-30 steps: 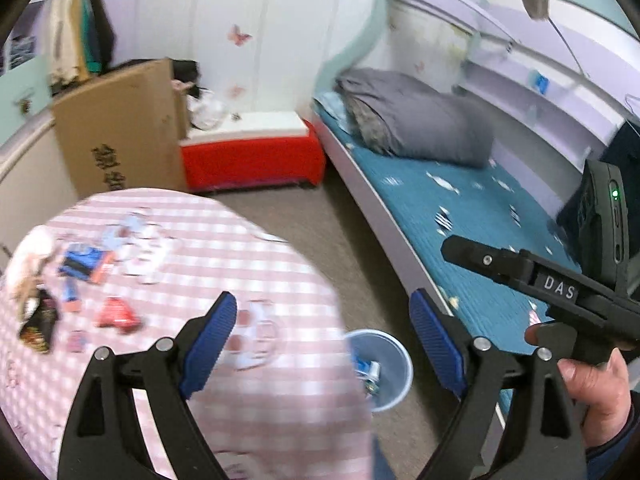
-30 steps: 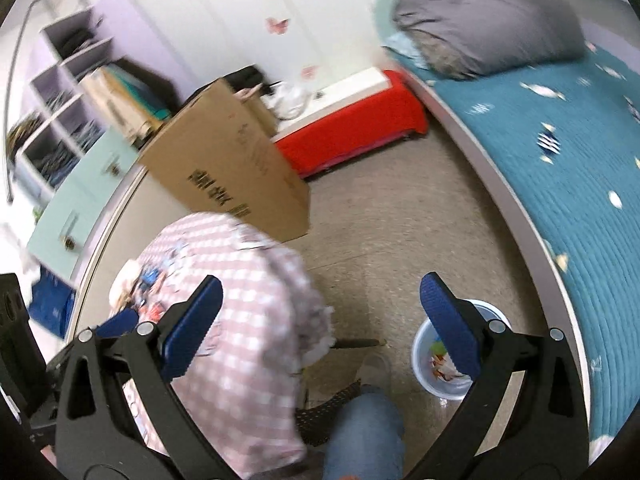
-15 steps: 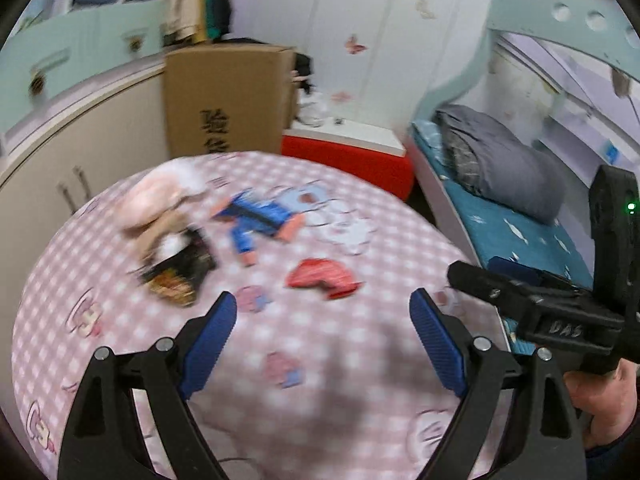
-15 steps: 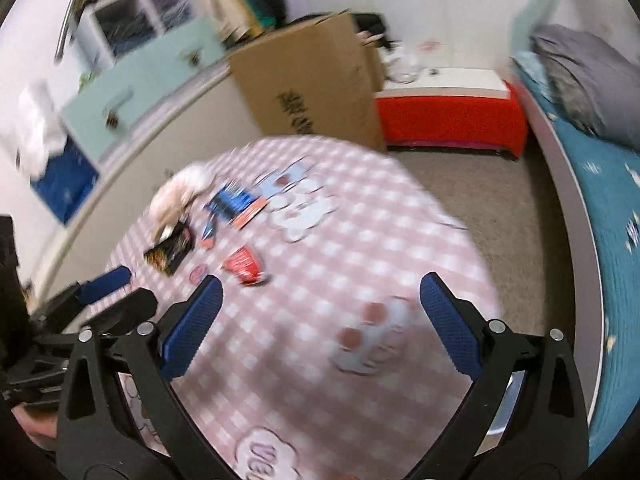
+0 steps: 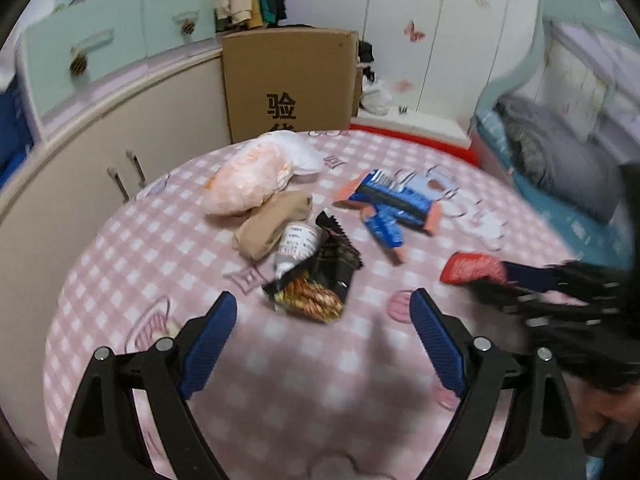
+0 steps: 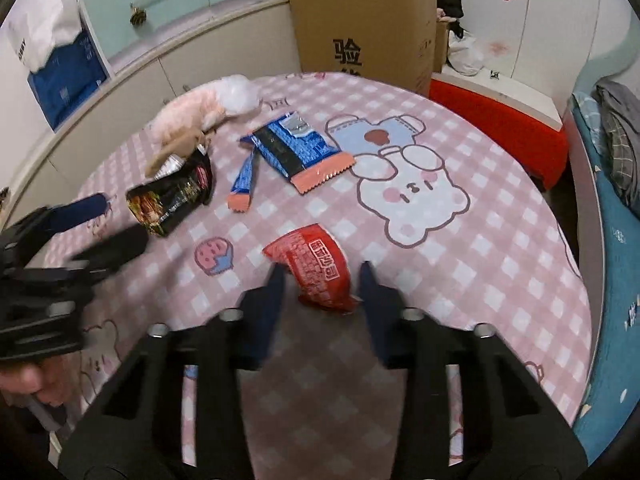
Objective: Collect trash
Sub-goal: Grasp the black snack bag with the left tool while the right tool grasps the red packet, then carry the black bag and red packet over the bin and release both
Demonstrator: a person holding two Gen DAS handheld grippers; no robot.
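Trash lies on a round table with a pink checked cloth [image 5: 132, 264]. A black snack wrapper [image 5: 320, 276] lies just ahead of my open left gripper [image 5: 322, 320], with a small white bottle [image 5: 298, 244] on its far end. Two blue wrappers [image 5: 394, 200] lie further back. A red wrapper [image 6: 318, 270] lies between the half-closed fingers of my right gripper [image 6: 322, 280]; I cannot tell whether they touch it. It also shows in the left wrist view [image 5: 472, 268].
A pale plastic bag [image 5: 256, 172] and a beige cloth bundle [image 5: 272, 224] lie at the table's far left. A cardboard box [image 5: 288, 80] and cupboards stand behind. A red-sided low bench [image 6: 500, 128] and a bed [image 6: 616, 216] are to the right.
Both grippers swung from the floor bin to over the table and came down near the trash. The right gripper's fingers narrowed around the red wrapper.
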